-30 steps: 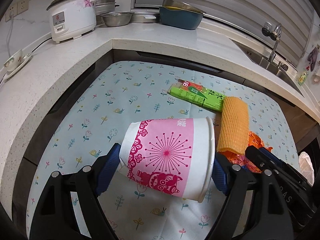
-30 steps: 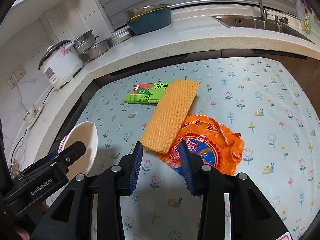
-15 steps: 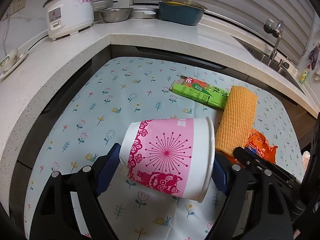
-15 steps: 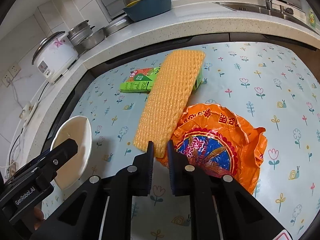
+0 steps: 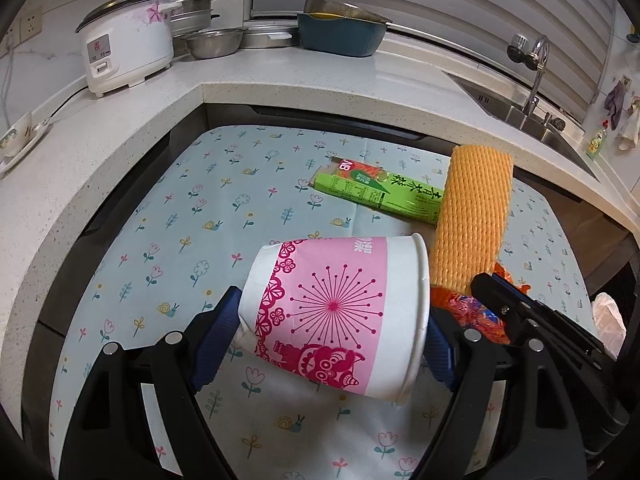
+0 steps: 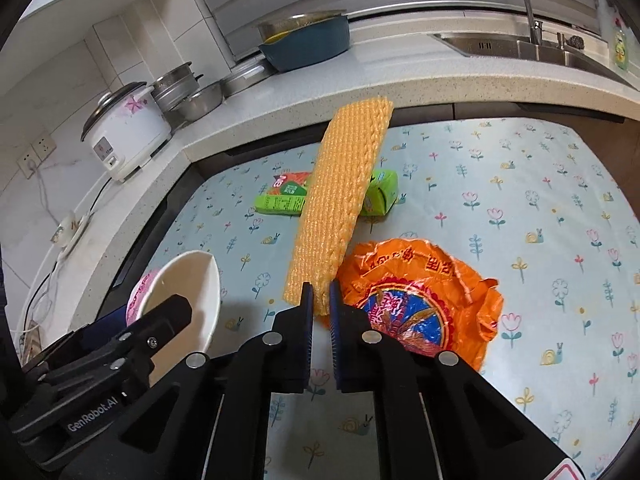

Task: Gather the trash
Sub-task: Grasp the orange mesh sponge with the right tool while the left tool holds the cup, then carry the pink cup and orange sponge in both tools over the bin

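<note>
My left gripper (image 5: pixel 332 332) is shut on a pink and white paper cup (image 5: pixel 336 312), held sideways above the flowered tablecloth (image 5: pixel 180 220); the cup's open mouth (image 6: pixel 188 304) shows in the right wrist view. My right gripper (image 6: pixel 320 300) is shut on the near end of an orange foam net sleeve (image 6: pixel 344 200), which is lifted and slants up away from me; it also shows in the left wrist view (image 5: pixel 472 216). A crumpled orange plastic bag (image 6: pixel 416 300) lies under and right of it. A green drink carton (image 5: pixel 380 190) lies flat behind.
A speckled counter (image 5: pixel 280 80) wraps the table's back and left, holding a white rice cooker (image 5: pixel 128 44), steel bowls (image 5: pixel 212 40) and a blue basin (image 5: pixel 340 34). A sink with tap (image 5: pixel 532 80) is at the back right. A white bag (image 5: pixel 608 320) sits off the table's right edge.
My right gripper closed on the near end of the orange foam sleeve and lifted it, so it now slants up off the table. The left gripper kept holding the cup.
</note>
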A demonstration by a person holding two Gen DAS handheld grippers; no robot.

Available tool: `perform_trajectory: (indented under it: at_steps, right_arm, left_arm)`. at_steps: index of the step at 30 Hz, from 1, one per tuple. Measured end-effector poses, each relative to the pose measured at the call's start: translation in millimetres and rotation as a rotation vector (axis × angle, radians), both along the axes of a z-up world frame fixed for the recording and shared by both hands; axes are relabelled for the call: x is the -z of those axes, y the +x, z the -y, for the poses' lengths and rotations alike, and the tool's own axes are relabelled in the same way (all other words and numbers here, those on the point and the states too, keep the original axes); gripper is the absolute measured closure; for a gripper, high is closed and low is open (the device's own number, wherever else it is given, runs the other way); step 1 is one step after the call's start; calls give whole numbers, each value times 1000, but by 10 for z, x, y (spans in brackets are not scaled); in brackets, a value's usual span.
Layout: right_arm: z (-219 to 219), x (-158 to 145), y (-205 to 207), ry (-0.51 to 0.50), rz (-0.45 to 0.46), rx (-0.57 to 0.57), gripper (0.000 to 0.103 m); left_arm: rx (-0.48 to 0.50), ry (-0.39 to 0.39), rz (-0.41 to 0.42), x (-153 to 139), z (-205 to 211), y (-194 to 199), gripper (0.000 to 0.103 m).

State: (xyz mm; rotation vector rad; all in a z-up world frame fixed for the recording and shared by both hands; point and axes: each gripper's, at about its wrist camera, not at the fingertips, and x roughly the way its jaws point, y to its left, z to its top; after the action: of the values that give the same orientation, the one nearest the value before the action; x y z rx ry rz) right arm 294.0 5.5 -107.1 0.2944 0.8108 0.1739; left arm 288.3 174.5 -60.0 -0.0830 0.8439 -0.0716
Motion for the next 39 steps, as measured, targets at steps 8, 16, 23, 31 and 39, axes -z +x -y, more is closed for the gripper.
perform_trajectory:
  at_steps: [8, 16, 23, 31, 39]
  right_arm:
    - [525, -445, -410, 5, 85, 80, 95]
    - [1283, -668, -926, 6, 128, 204, 95]
    - [2035, -699, -1405, 2, 137, 328, 95]
    - [2826, -601, -1912, 14, 128, 461, 95]
    - [3450, -383, -2369, 19, 91, 576, 95]
  left_arm:
    - [71, -4, 50, -288, 475, -250, 25]
    - [194, -6, 83, -502, 1265, -537, 25]
    - [319, 7, 93, -554, 2069, -830, 25]
    - [463, 29, 85, -552, 2952, -1171, 25]
    - [603, 29, 41, -416, 3715, -1389, 25]
